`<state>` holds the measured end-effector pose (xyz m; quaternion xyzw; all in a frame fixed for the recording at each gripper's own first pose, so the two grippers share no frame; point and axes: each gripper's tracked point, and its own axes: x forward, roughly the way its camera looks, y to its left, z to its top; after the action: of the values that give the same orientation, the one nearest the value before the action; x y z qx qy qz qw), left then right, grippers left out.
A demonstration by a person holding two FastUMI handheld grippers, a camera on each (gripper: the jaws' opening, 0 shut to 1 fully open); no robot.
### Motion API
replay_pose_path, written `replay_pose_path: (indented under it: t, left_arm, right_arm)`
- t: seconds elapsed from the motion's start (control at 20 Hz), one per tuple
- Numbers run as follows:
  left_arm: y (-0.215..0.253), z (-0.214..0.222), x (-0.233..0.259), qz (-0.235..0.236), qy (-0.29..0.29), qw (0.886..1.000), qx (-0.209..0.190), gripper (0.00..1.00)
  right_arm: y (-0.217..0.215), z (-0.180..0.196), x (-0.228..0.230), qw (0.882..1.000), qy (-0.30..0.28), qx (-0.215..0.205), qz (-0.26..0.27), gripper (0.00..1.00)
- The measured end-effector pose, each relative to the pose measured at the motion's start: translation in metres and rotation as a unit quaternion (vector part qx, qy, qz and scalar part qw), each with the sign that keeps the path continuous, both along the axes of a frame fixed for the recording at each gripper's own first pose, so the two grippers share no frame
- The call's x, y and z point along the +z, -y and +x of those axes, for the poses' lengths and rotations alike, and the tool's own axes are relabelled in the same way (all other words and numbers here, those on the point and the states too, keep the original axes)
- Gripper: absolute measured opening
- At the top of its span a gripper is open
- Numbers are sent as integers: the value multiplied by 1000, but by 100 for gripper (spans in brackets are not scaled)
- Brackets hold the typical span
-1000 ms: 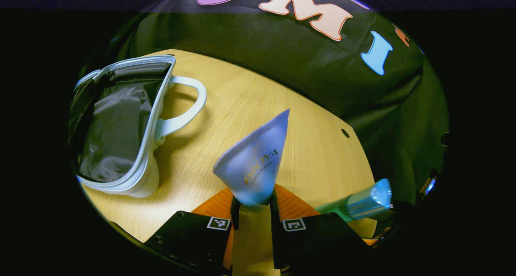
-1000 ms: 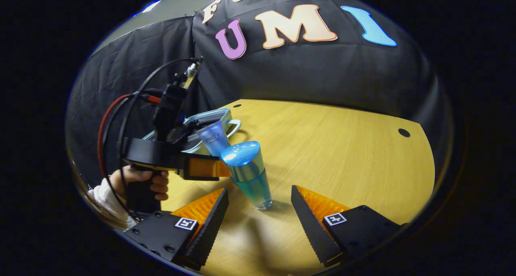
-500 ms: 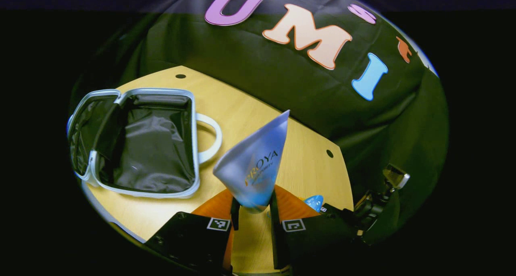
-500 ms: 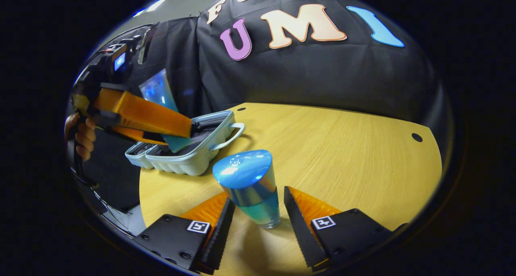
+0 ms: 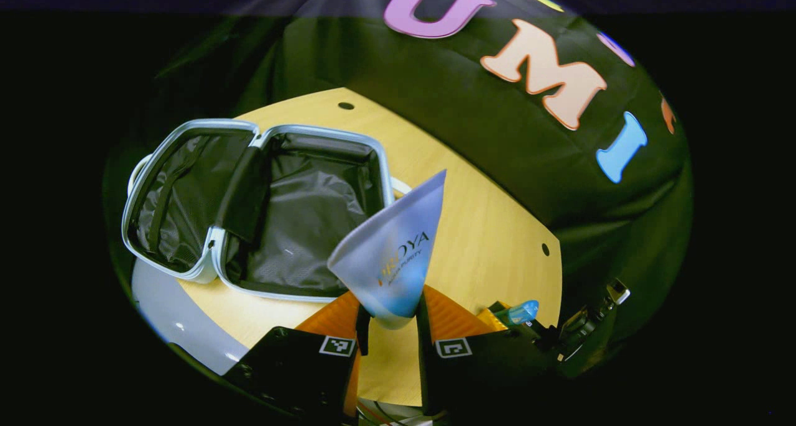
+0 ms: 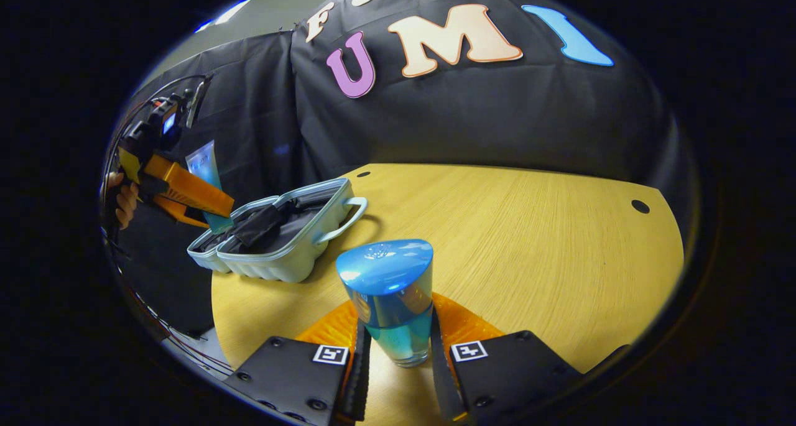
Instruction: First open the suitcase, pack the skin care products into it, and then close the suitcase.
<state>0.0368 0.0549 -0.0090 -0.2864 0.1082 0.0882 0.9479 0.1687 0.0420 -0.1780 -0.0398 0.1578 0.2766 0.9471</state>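
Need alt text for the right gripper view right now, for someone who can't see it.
The right gripper is shut on a blue-capped bottle standing on the wooden table. Behind it to the left the pale suitcase lies open, the left gripper holding a frosted tube above it.

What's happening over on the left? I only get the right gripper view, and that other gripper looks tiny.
Observer: The left gripper is clamped on a frosted blue tube, its crimped end pointing away.
Operator: Is anything packed in the suitcase yet?
Observer: No. The left gripper view looks down into the open suitcase: both halves show just black lining.
Operator: Is the tube inside it?
Observer: Not yet. It is held near the handle-side rim, above the table.
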Motion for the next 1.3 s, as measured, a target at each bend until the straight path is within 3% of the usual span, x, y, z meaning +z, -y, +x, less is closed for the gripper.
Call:
replay_pose_path:
  t: [0.15, 0.2, 0.5, 0.65, 0.75, 0.85, 1.0, 1.15, 1.25, 1.3]
  left_arm:
    - [-38, 7, -23, -5, -47, 999, 2, 36]
    - [-49, 11, -29, -6, -59, 998, -2, 33]
    - [-86, 36, -75, 1, -171, 982, -81, 33]
    - [-91, 42, -98, -29, -208, 971, -114, 33]
    - [-100, 41, -107, -32, -227, 966, -122, 36]
    - [-108, 40, -112, -31, -238, 962, -130, 33]
    - [-106, 39, -108, -54, -227, 960, -153, 33]
    - [-112, 37, -105, -36, -216, 964, -148, 37]
    - [-110, 36, -94, -24, -197, 969, -145, 51]
    - [-107, 34, -86, -23, -186, 971, -147, 64]
  right_arm:
    - [11, -1, 3, 1000, -7, -22, -12, 45]
    - [14, -4, 7, 999, -10, -30, -13, 45]
    - [4, -32, 58, 997, 1, -78, -1, 45]
    - [-19, -48, 79, 994, -14, -103, 24, 41]
    - [-32, -55, 89, 993, -2, -114, -6, 45]
    - [-57, -58, 103, 994, 13, -108, -32, 45]
    - [-106, -60, 113, 996, 3, -85, -23, 45]
    - [-151, -57, 114, 998, -11, -68, -8, 45]
    - [-175, -53, 109, 998, -23, -60, -6, 45]
    - [-185, -51, 106, 998, -27, -55, -10, 41]
